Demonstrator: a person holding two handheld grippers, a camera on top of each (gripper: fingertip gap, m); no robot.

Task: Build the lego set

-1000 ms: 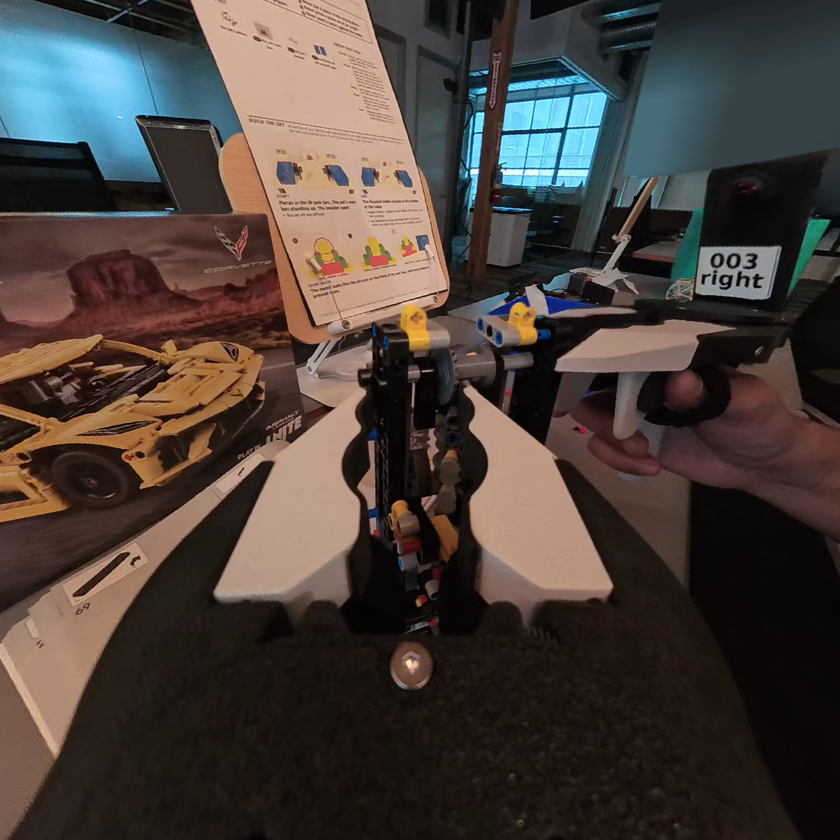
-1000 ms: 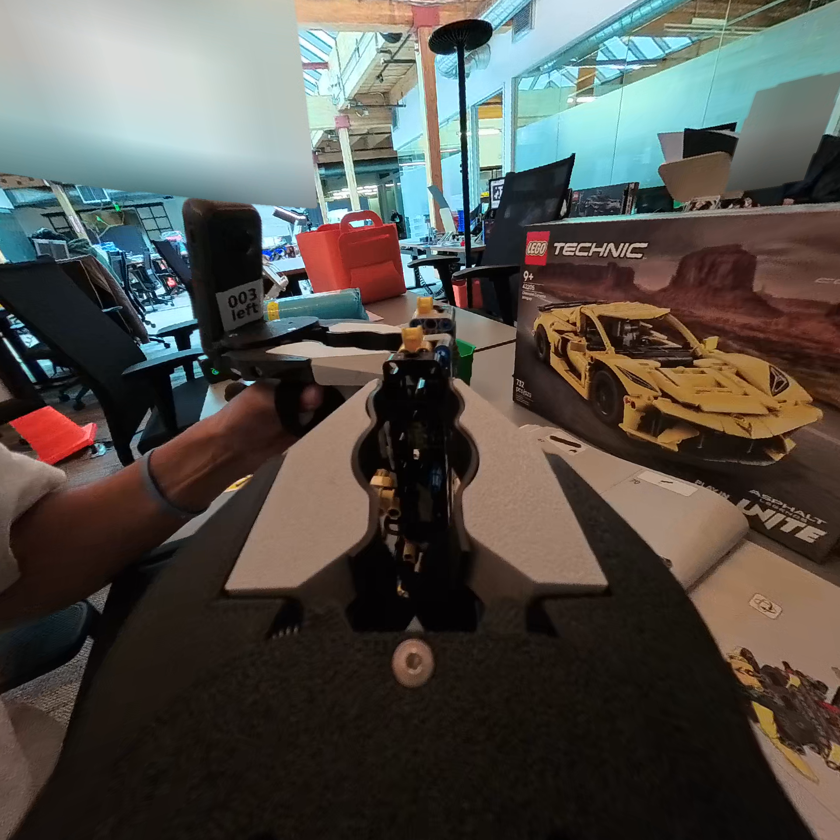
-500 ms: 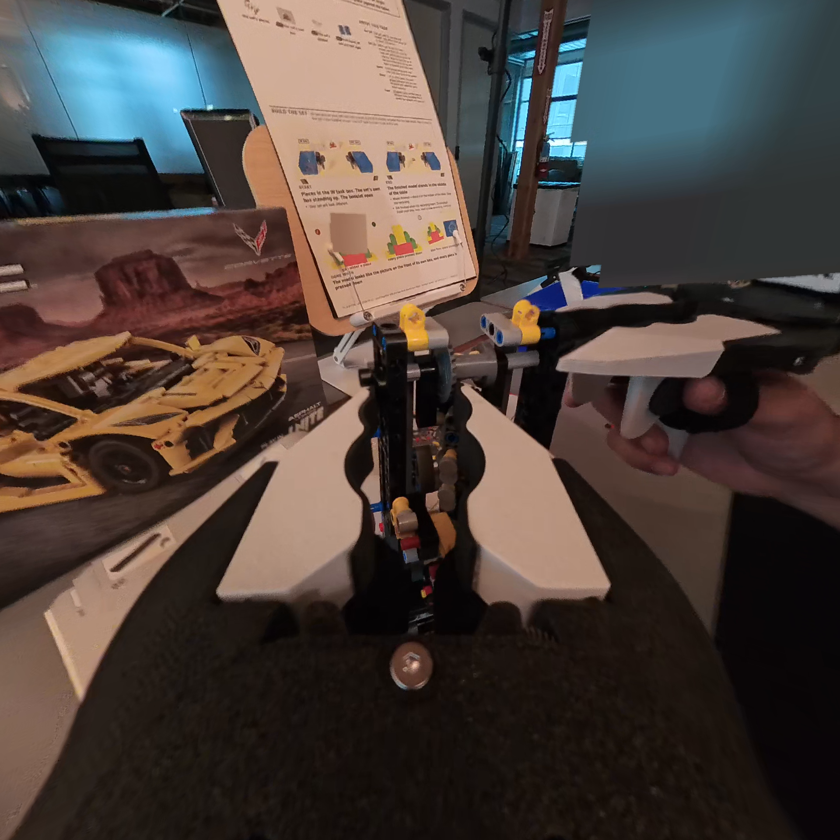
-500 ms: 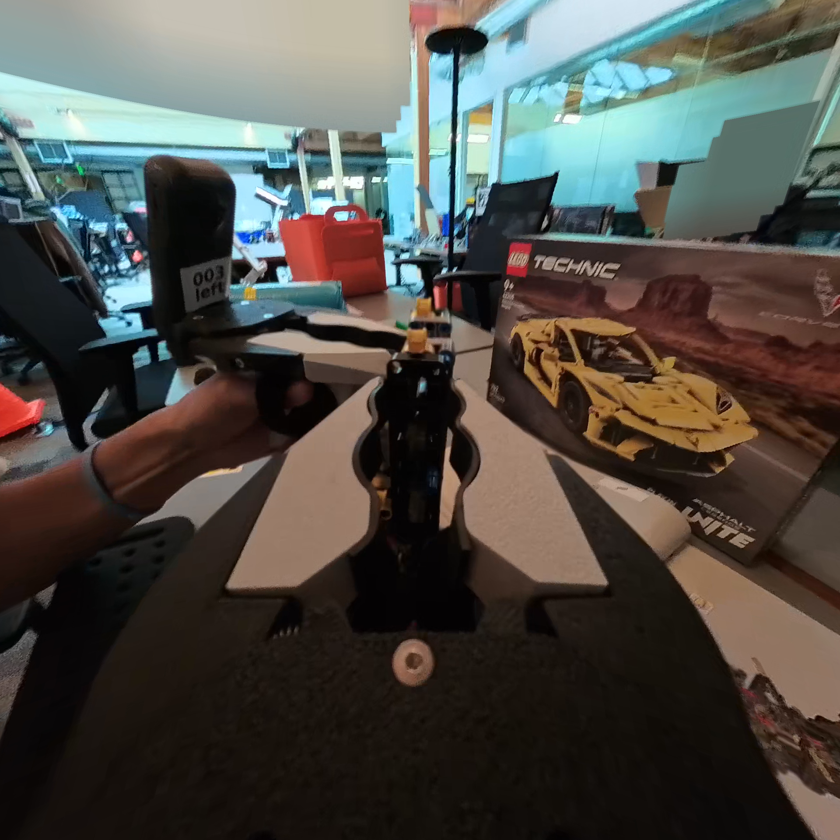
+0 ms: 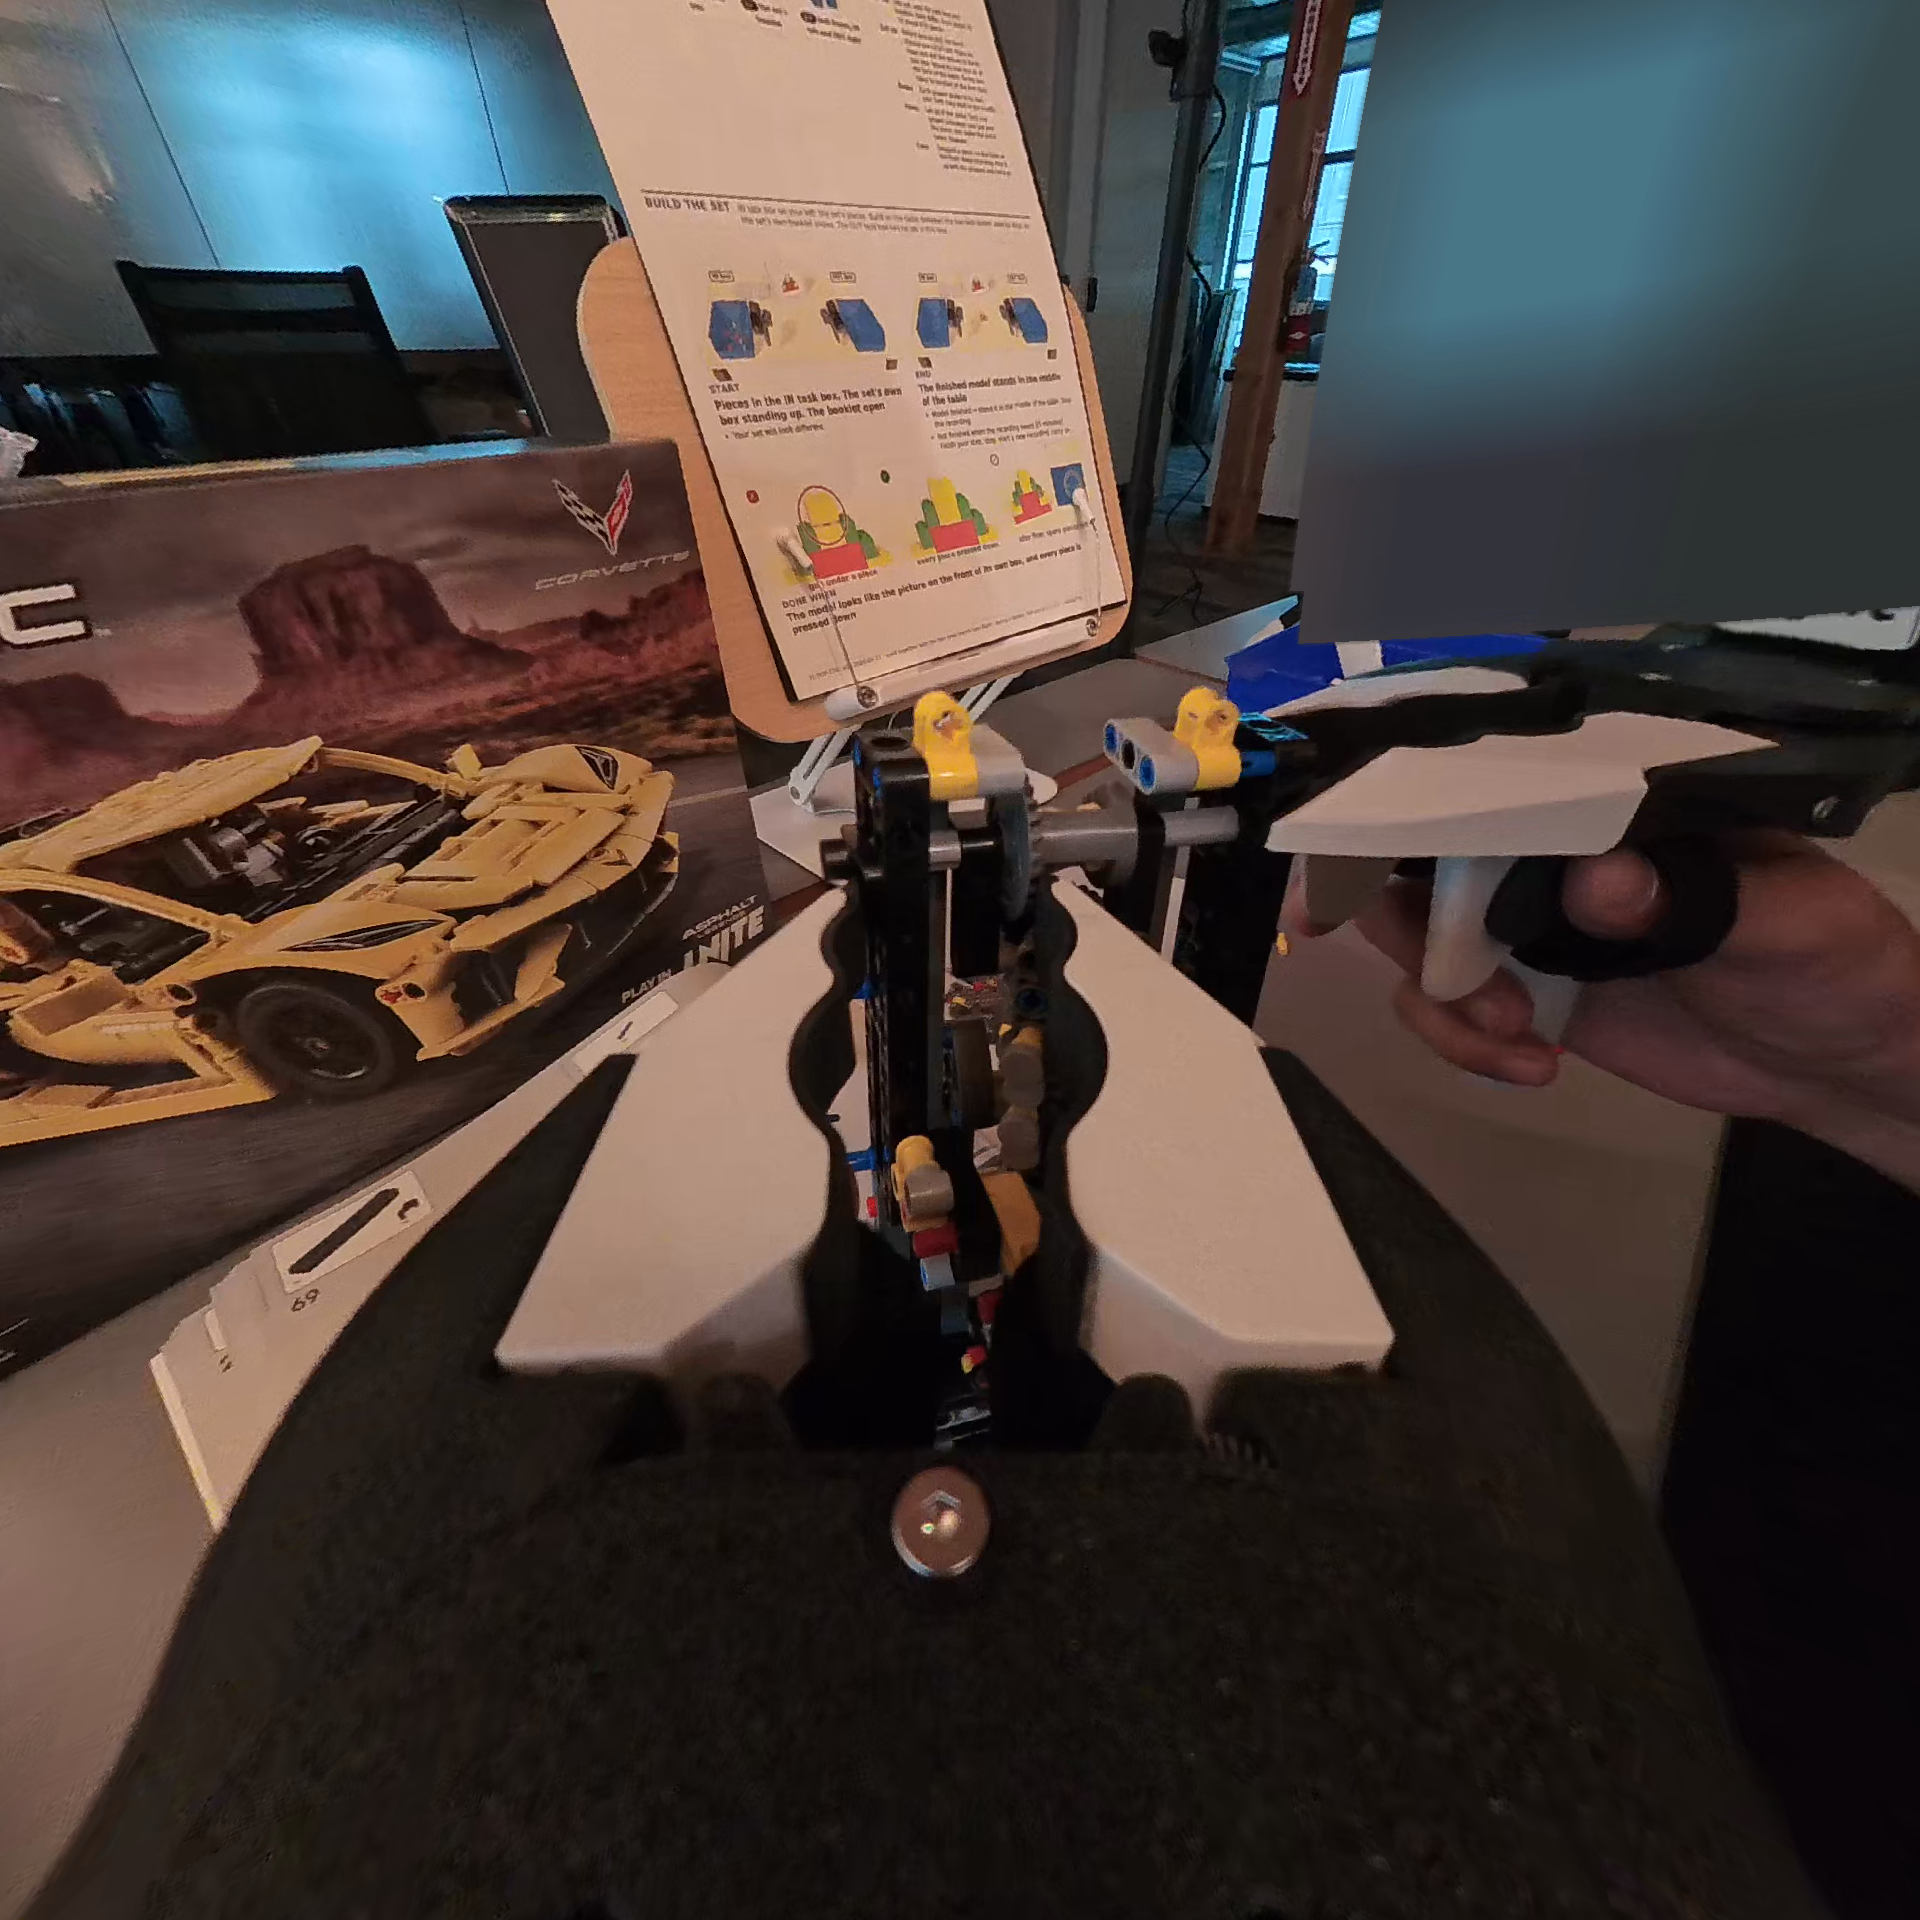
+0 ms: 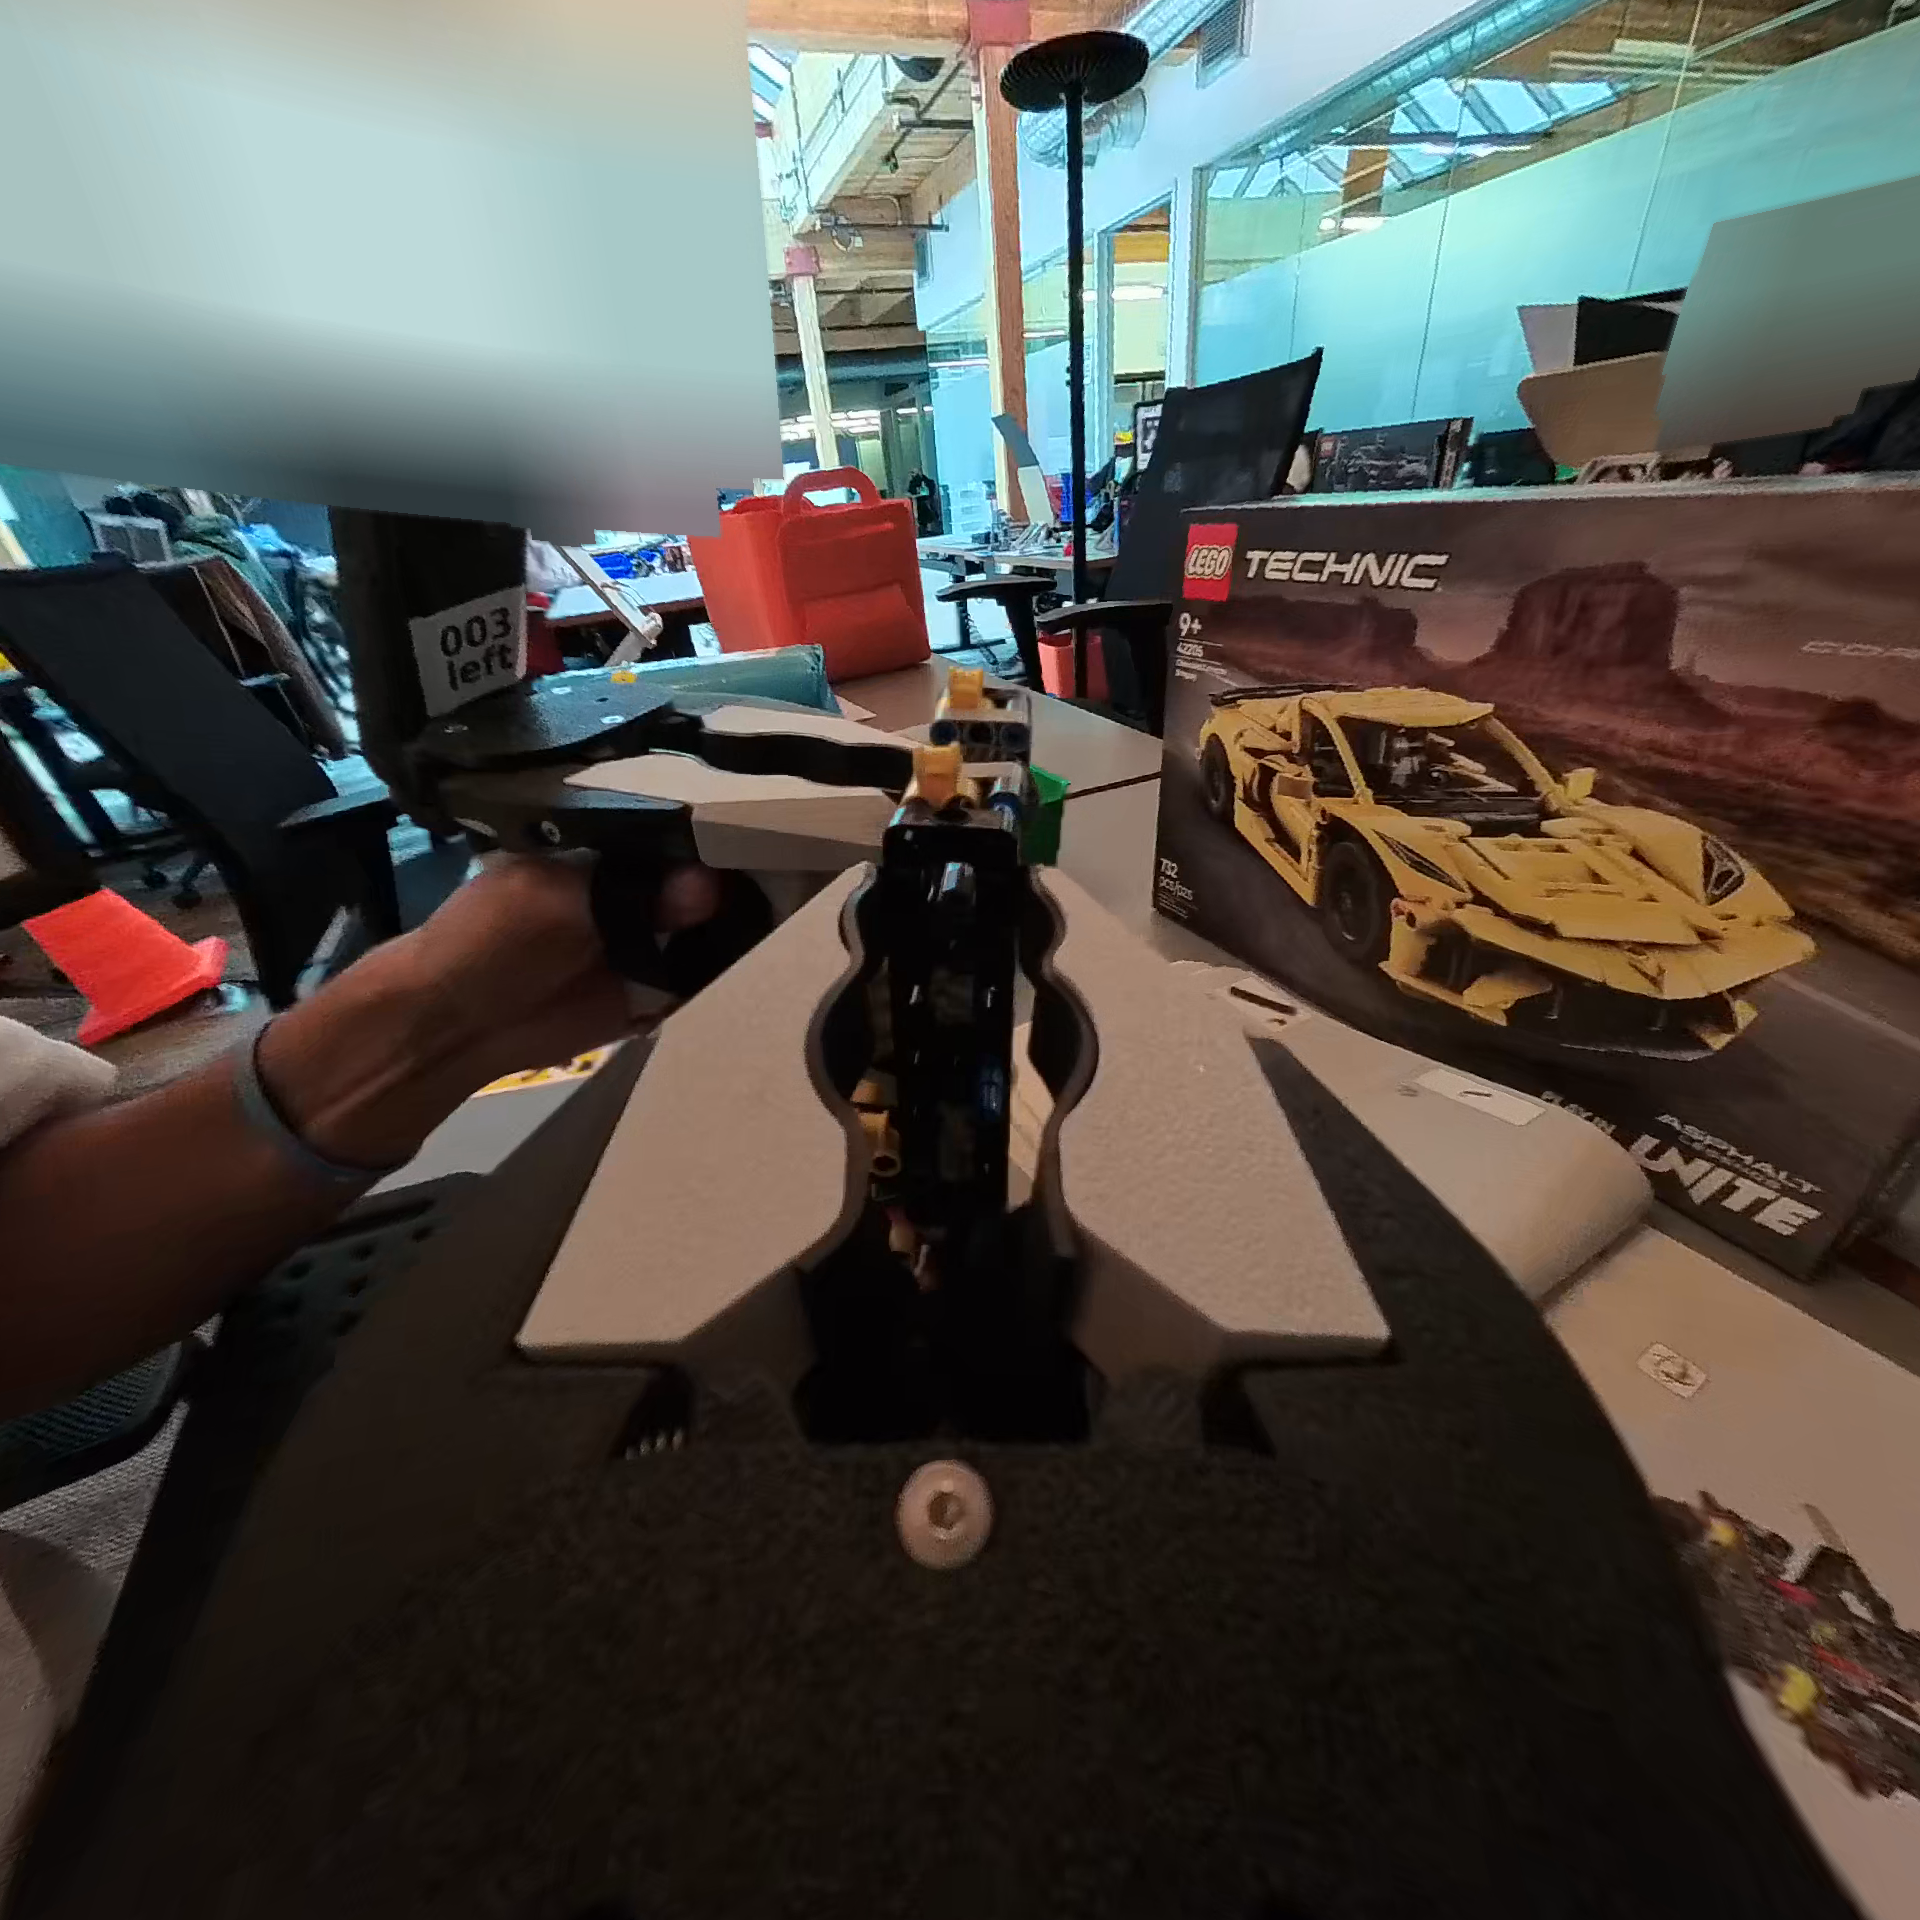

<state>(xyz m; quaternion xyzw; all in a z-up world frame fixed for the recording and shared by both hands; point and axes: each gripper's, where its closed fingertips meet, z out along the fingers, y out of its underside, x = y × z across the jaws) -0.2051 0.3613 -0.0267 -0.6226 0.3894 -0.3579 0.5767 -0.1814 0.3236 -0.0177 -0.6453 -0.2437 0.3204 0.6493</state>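
Observation:
A black Lego Technic assembly [image 5: 904, 935] with yellow connectors, blue pins and a grey axle is held above the table by both grippers. My left gripper [image 5: 945, 914] is shut on its near black frame. My right gripper [image 5: 1262, 795] comes in from the right, held by a hand, and grips the far section on the same grey axle [image 5: 1091, 831]. In the right wrist view my right gripper [image 6: 945, 883] is shut on that black section [image 6: 940, 997]. The left gripper [image 6: 883, 774] reaches in from the left. The lower part of the assembly is hidden between the fingers.
The set's box with a yellow car [image 5: 312, 831] stands behind and also shows in the right wrist view [image 6: 1558, 831]. An instruction sheet on a wooden stand [image 5: 883, 364] is straight ahead. The open booklet [image 6: 1455, 1143] lies on the table. A green bin [image 6: 1044, 821] and an orange bag [image 6: 821, 582] stand farther back. Spacing between my two grippers at the tips: around 5 centimeters.
Both grippers stay shut on the assembly. The background has shifted in both views, so the held assembly has swung a little. The two sections stay the same distance apart.

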